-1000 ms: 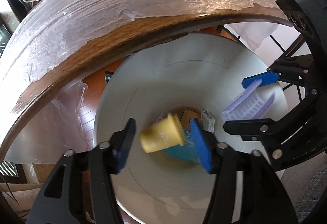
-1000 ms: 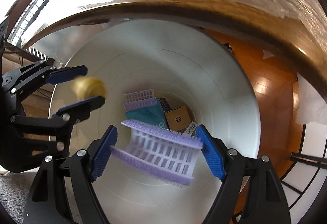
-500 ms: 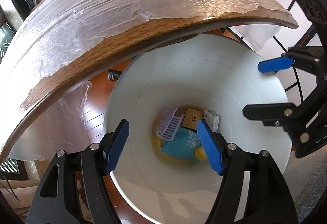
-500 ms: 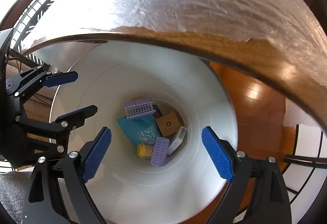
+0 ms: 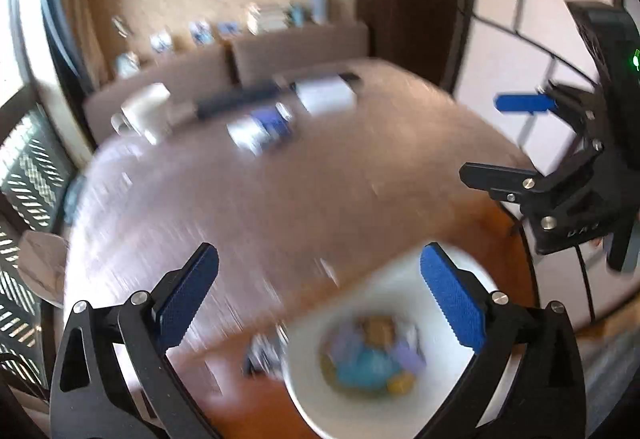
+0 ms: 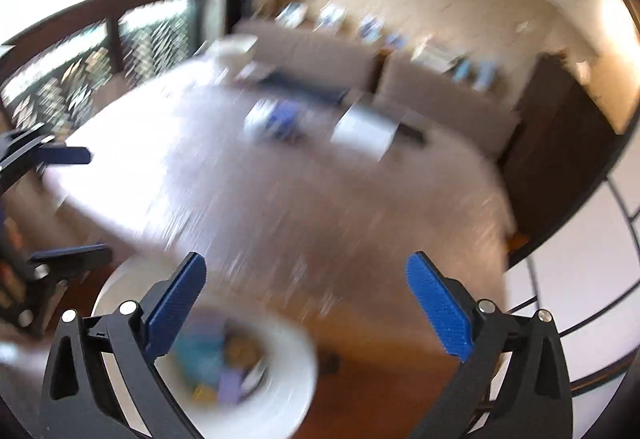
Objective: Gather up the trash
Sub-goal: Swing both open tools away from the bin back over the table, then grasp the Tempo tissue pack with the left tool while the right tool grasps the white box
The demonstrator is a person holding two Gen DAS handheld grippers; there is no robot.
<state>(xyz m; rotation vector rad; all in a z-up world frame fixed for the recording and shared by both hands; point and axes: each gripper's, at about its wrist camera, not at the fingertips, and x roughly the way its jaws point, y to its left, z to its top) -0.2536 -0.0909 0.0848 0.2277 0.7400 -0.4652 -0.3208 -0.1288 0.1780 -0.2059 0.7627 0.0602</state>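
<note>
Left wrist view: blurred table (image 5: 280, 199) above white bin (image 5: 360, 411).

Blurred round white plastic bin (image 5: 304, 391) at the frame's bottom holds teal, lilac, yellow and tan scraps. Above it, a brown wooden table (image 5: 280, 191) under glossy film. Black gripper arms carry textured blue pads (image 5: 452, 303).

white mug (image 5: 145, 113) (blurred) on round table (image 5: 280, 199).
</note>
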